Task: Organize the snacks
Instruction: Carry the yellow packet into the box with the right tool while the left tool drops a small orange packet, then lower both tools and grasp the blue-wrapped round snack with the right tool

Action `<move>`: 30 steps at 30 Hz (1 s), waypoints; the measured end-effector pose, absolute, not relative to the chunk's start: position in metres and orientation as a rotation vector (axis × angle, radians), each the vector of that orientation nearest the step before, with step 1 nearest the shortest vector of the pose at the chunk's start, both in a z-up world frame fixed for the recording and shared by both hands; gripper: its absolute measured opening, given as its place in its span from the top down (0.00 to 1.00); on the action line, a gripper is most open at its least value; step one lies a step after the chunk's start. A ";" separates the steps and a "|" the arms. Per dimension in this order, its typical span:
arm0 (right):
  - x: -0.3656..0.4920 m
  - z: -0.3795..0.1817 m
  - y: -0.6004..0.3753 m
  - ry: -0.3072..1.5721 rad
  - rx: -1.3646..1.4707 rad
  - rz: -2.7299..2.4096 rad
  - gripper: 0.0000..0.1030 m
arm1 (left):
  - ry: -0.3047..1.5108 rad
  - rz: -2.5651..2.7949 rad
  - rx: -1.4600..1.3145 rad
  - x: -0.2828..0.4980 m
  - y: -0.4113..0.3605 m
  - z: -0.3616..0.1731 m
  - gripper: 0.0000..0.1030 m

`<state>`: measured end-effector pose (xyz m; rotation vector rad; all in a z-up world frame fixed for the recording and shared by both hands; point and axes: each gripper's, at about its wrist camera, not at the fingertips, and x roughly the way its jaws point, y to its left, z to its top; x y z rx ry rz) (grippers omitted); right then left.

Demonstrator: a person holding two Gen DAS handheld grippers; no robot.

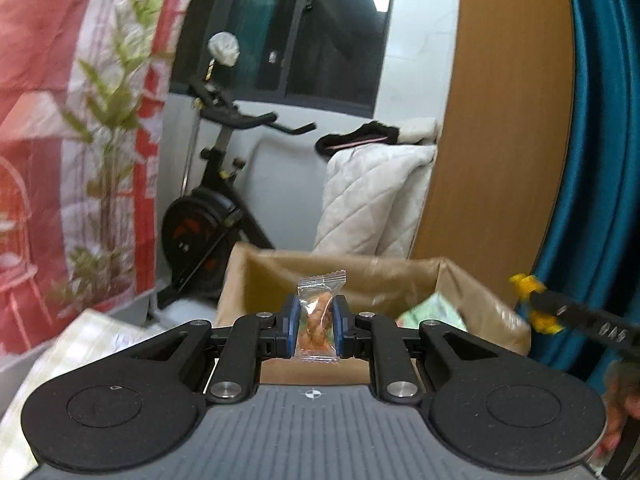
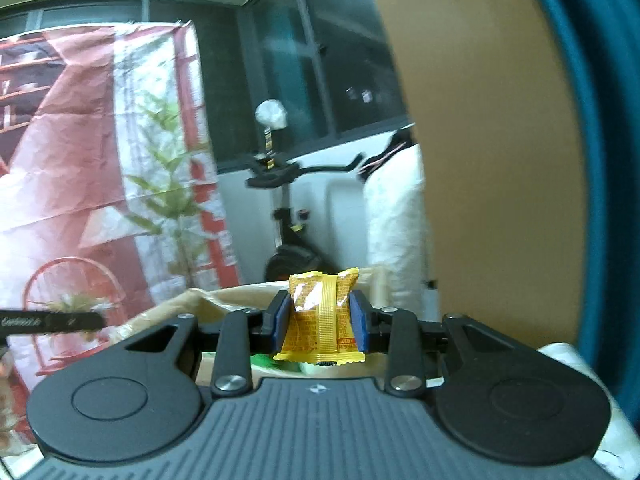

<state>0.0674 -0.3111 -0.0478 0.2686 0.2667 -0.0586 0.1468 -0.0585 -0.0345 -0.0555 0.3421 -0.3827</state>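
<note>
My left gripper [image 1: 316,322] is shut on a small clear snack packet [image 1: 317,312] with orange pieces inside, held upright between the blue pads. Behind and below it stands an open cardboard box [image 1: 480,304] with a green packet [image 1: 434,312] inside. The tip of the right gripper [image 1: 536,304] shows at the right edge, over the box rim, with a yellow wrapper. In the right wrist view my right gripper [image 2: 320,320] is shut on a yellow snack packet [image 2: 320,320]. The cardboard box [image 2: 224,300] lies just beyond it, with green packets [image 2: 268,362] below.
An exercise bike [image 1: 212,208] stands behind the box by a dark window. A red and white printed backdrop [image 1: 60,120] hangs at the left. A wooden panel [image 1: 500,120], a blue curtain [image 1: 600,140] and a quilted white cover [image 1: 368,200] fill the right. A checked cloth [image 1: 72,344] lies lower left.
</note>
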 end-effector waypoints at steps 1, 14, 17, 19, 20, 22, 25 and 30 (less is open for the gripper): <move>0.077 -0.048 -0.308 0.282 0.266 -0.047 0.67 | 0.348 -0.393 -0.042 0.155 -0.065 -0.032 0.82; 0.143 -0.066 -0.281 0.445 0.244 -0.008 0.55 | 0.466 -0.412 -0.040 0.213 -0.087 -0.057 0.38; 0.130 -0.065 -0.289 0.430 0.309 0.008 0.52 | 0.502 -0.440 -0.060 0.206 -0.074 -0.061 0.38; 0.118 -0.062 -0.293 0.422 0.326 0.016 0.52 | 0.521 -0.458 -0.063 0.200 -0.063 -0.063 0.41; 0.111 -0.060 -0.295 0.412 0.332 0.020 0.52 | 0.524 -0.467 -0.063 0.195 -0.058 -0.063 0.42; 0.097 -0.058 -0.296 0.395 0.343 0.026 0.52 | 0.523 -0.480 -0.053 0.184 -0.050 -0.062 0.46; 0.076 -0.057 -0.294 0.375 0.341 0.031 0.52 | 0.490 -0.494 -0.035 0.162 -0.041 -0.057 0.46; 0.044 -0.069 -0.289 0.378 0.358 0.014 0.52 | 0.483 -0.495 -0.029 0.140 -0.033 -0.060 0.45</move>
